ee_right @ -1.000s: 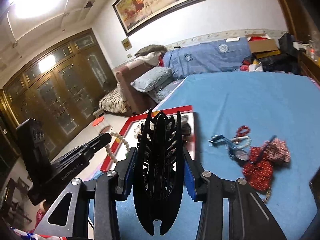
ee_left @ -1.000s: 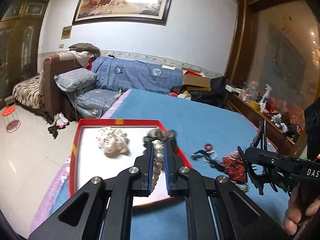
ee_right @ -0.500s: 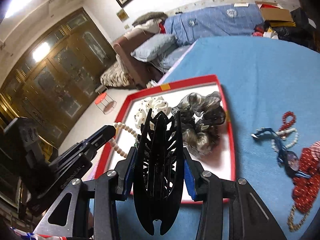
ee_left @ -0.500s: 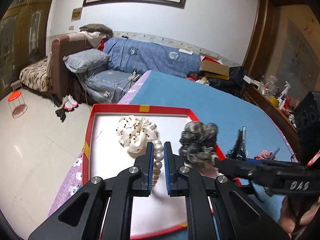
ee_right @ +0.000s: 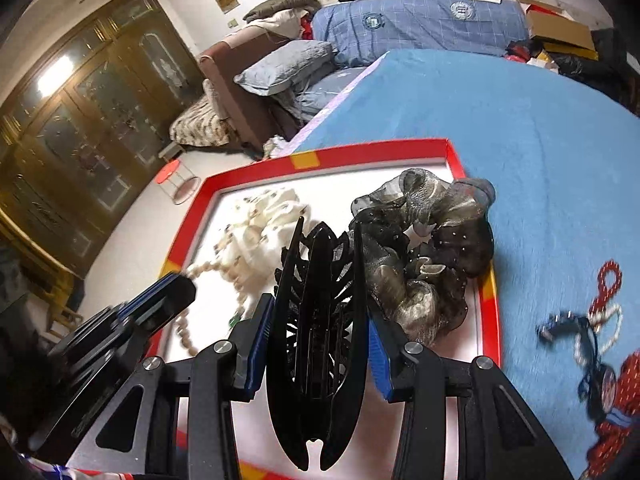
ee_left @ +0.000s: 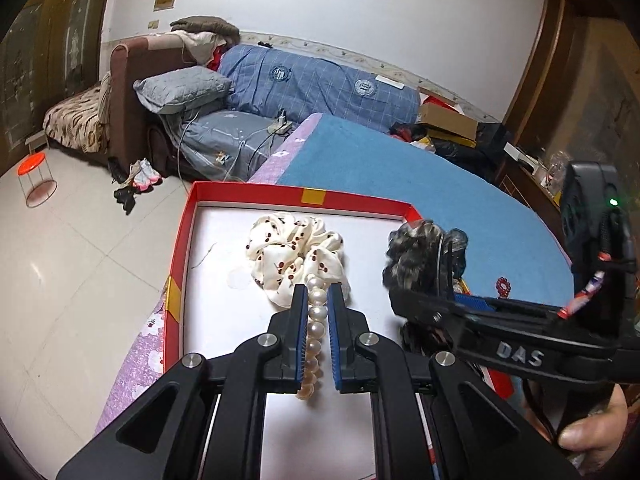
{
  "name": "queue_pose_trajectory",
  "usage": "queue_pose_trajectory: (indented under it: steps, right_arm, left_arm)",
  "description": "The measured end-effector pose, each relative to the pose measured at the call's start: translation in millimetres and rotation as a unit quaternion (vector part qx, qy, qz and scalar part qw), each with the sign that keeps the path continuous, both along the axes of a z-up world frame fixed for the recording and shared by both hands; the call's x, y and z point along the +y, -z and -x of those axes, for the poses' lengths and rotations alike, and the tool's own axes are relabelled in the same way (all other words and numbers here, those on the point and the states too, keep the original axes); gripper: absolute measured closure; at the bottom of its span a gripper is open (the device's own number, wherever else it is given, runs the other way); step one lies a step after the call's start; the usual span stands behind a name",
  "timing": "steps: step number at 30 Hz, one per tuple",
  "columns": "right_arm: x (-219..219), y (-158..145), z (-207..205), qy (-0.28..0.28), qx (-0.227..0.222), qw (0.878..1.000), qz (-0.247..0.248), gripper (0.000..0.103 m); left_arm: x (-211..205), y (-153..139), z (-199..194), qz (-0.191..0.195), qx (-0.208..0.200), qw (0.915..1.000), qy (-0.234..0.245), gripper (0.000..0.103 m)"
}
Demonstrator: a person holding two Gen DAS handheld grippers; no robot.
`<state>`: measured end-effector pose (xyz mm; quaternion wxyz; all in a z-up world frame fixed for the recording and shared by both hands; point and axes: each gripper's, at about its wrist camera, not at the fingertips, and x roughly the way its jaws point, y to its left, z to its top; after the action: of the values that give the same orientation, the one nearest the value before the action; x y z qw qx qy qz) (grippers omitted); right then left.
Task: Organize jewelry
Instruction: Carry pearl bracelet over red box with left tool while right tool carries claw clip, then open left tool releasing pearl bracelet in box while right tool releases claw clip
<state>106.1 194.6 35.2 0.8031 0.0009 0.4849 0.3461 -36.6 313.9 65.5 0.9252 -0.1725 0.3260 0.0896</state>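
A red-rimmed tray (ee_left: pixel 304 194) with a white floor sits on the blue bed. In it lie a cream cherry-print scrunchie (ee_left: pixel 294 254) and a dark sheer scrunchie (ee_right: pixel 432 248). My left gripper (ee_left: pixel 318 296) is shut on a pearl bracelet (ee_left: pixel 314 340) and holds it above the tray floor, just before the cream scrunchie. My right gripper (ee_right: pixel 320 308) is shut on a black hair claw clip (ee_right: pixel 318 344), over the tray beside the dark scrunchie. The left gripper with the pearls (ee_right: pixel 208 276) shows at the left of the right wrist view.
Loose jewelry lies on the blue bedspread right of the tray: a red bead string (ee_right: pixel 606 284), a blue cord piece (ee_right: pixel 576 324) and red items (ee_right: pixel 616 416). A sofa with a grey pillow (ee_left: pixel 180 88) stands beyond; tiled floor (ee_left: pixel 72 248) lies to the left.
Both grippers have moved forward and down over the tray, each still holding its item. The tray and scrunchies now fill more of both views.
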Motion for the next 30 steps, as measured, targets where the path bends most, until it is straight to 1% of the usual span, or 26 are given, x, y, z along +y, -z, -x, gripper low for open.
queue_pose_trajectory:
  steps: [3, 7, 10, 17, 18, 19, 21, 25, 30]
  right_arm:
    - [8, 2, -4, 0.004, -0.008, 1.0, 0.015, 0.056]
    - [14, 12, -8, 0.008, -0.002, 0.999, 0.035, 0.056]
    - [16, 18, -13, 0.009, 0.002, 0.999, 0.041, 0.056]
    - [18, 16, -15, 0.005, 0.01, 0.999, 0.039, 0.054]
    - [17, 17, -15, 0.006, 0.011, 0.999, 0.038, 0.052]
    - [16, 17, -15, 0.005, 0.014, 0.999, 0.036, 0.047]
    - [15, 16, -15, 0.003, 0.02, 0.999, 0.029, 0.042]
    - [11, 10, -11, 0.001, 0.023, 1.0, 0.018, 0.041]
    - [3, -5, -1, 0.0, 0.011, 1.0, 0.002, 0.041]
  left_arm:
    - [2, 3, -2, -0.001, 0.005, 1.0, -0.002, 0.094]
    - [5, 9, -5, 0.002, 0.014, 0.9999, -0.004, 0.094]
    - [7, 13, -8, 0.004, 0.021, 0.9998, -0.006, 0.094]
    - [9, 21, -11, 0.007, 0.026, 0.9996, -0.005, 0.094]
    - [9, 20, -11, 0.008, 0.027, 0.9996, -0.006, 0.094]
    - [9, 20, -11, 0.007, 0.026, 0.9996, -0.008, 0.094]
    - [9, 19, -11, 0.007, 0.025, 0.9996, -0.009, 0.094]
    - [9, 14, -9, 0.009, 0.019, 0.9997, -0.012, 0.094]
    - [3, 3, -1, 0.003, 0.008, 0.9999, -0.014, 0.094]
